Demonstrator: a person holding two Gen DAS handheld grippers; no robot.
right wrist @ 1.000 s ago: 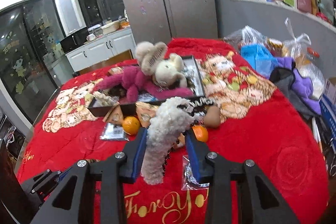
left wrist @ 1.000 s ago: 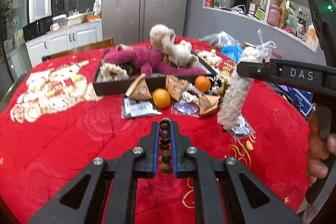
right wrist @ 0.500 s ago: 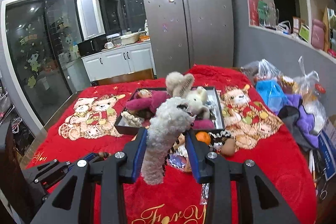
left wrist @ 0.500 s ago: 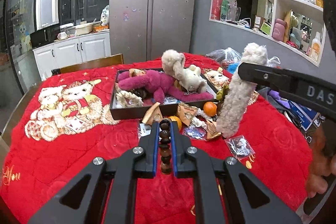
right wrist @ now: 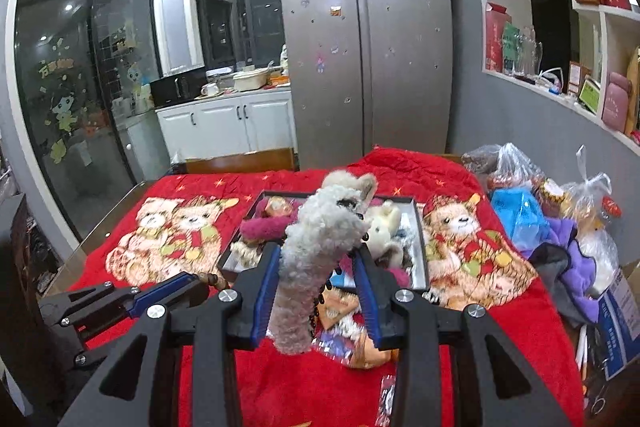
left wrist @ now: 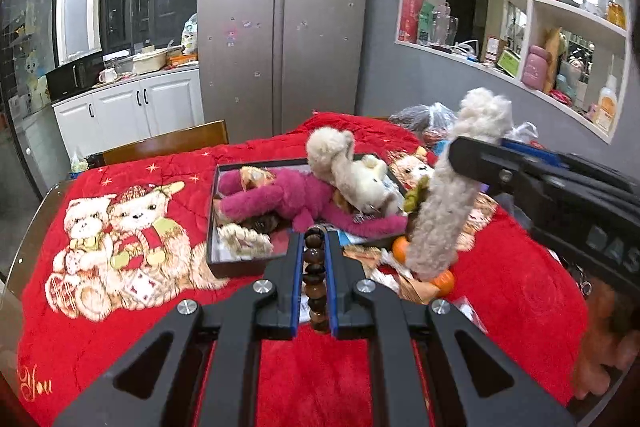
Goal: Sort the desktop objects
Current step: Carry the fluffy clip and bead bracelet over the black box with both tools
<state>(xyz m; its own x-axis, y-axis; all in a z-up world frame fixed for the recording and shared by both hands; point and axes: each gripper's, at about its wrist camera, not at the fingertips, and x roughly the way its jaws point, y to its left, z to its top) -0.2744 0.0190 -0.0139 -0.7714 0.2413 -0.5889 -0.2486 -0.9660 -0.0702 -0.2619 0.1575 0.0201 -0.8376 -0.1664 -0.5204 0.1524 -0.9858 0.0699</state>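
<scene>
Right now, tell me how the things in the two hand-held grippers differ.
The left hand-held gripper is shut on a string of dark brown beads, small, hard and glossy. The right hand-held gripper is shut on a fluffy off-white plush piece, much bigger, soft and matte. The beads lie along the fingers; the plush sticks out above and below them. Both are held above the red cloth.

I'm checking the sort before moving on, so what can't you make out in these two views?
- Left wrist view: the oranges and snack packets are half hidden behind the fluffy white toy.
- Right wrist view: the tray's contents are blocked by that toy and the right gripper.
- Bead string: its lower end is hidden between the left gripper's fingers.
</scene>
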